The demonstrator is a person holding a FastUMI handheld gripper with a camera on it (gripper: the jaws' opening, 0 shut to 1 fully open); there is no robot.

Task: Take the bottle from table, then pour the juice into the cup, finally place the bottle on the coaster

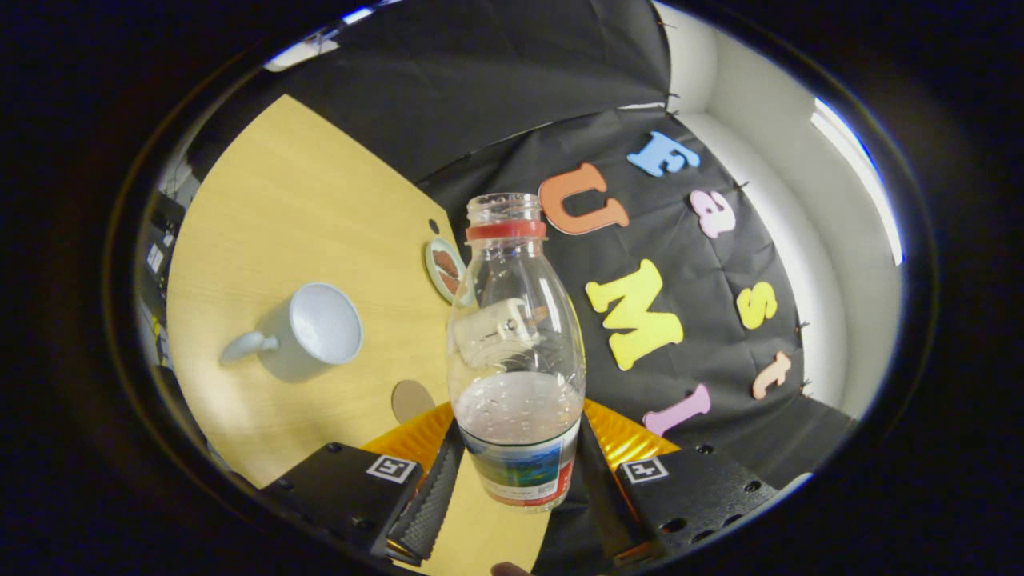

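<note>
Both fingers of the tongs point(518, 488) press on the labelled base of the bottle point(516, 352) at the bottom centre of the frame, holding it off the worktop point(304, 216). Its long axis runs up the frame, the open red-ringed neck pointing away from the camera. Clear liquid fills its lower part. A white cup point(308, 332) sits at left centre, mouth visible. A round coaster point(445, 268), partly hidden behind the bottle's shoulder, lies at the worktop's edge.
</note>
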